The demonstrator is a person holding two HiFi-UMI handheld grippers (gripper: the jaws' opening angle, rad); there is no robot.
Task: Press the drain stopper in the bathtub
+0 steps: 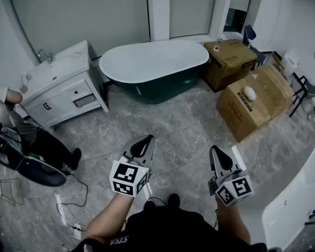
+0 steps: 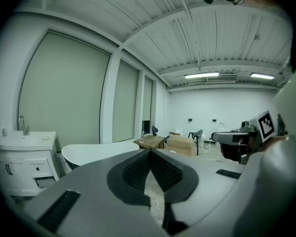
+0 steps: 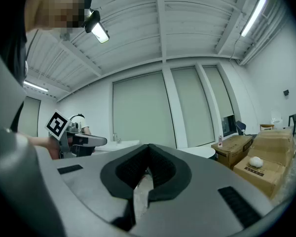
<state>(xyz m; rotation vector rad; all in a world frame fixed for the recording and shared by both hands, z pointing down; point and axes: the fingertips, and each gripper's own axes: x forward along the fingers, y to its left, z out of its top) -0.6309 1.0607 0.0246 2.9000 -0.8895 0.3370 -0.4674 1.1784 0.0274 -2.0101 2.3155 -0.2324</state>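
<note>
Left gripper (image 1: 146,140) and right gripper (image 1: 216,151) are low in the head view, side by side and apart, over grey marble floor (image 1: 168,122). The white fixture (image 1: 299,201) has its edge close on the right.

Ahead, the floor lane is open. It is bounded on the left by the vanity (image 1: 68,96) corner and on the right by the nearer cardboard box (image 1: 252,112), which has a white rounded object (image 1: 249,93) on top. A second cardboard box (image 1: 228,62) sits behind it, beside the tub end.

Writing: square markers on both gripper cubes. The box labels are too small to read.

Fingers: in both gripper views the jaws are clenched tip to tip, with nothing between them and touching nothing.

The bathtub (image 1: 157,91) is well apart, at the far wall under the window panels (image 1: 84,9). It has a white rim and a dark outer wall. The drain stopper would be inside it and can't be made out.
</note>
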